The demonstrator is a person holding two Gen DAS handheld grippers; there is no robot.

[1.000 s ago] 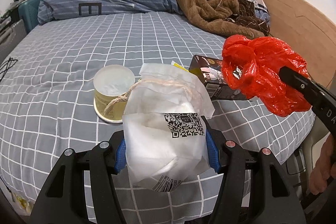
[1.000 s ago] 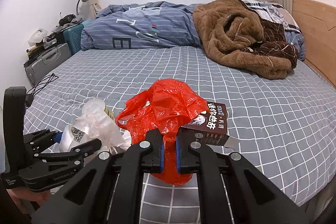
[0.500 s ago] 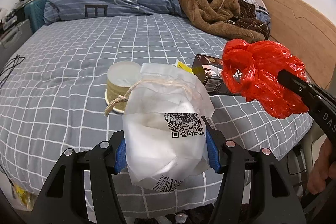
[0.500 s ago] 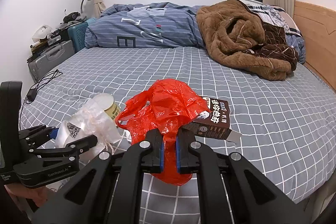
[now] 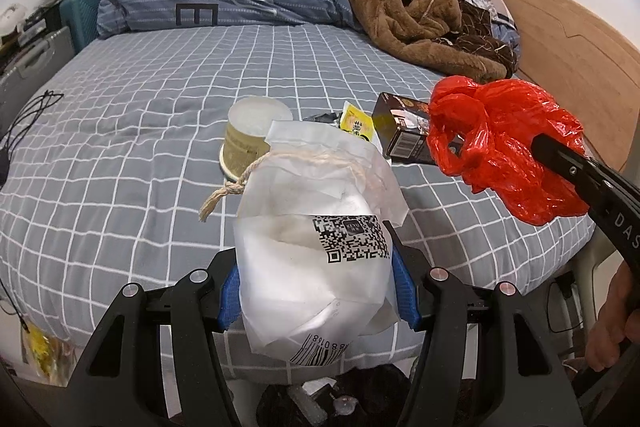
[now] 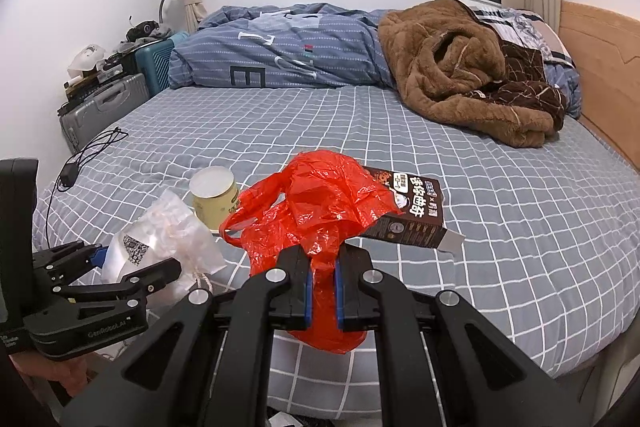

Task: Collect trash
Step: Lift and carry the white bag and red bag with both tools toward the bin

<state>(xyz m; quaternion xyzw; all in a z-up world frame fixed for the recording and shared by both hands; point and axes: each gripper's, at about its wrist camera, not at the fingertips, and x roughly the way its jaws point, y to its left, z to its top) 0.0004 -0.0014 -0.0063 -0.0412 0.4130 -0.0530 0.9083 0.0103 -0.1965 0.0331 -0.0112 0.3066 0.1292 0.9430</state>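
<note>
left gripper (image 5: 318,297) jaws clamped on white pouch (image 5: 316,259), held up over near edge of bed (image 5: 140,115); cup (image 5: 250,135) upside down on bed behind it, brown box (image 6: 408,215) lying further right; right gripper (image 6: 322,293) jaws pinched tight on red plastic bag (image 6: 320,203), bag off bed

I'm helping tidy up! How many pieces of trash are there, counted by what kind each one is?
Bags: 2, the white bag in the left gripper and the red bag in the right gripper
Cups: 1, the yellow cup on the bed
Boxes: 1, the brown box
Small packets: 1, the yellow packet
Total: 5
</note>
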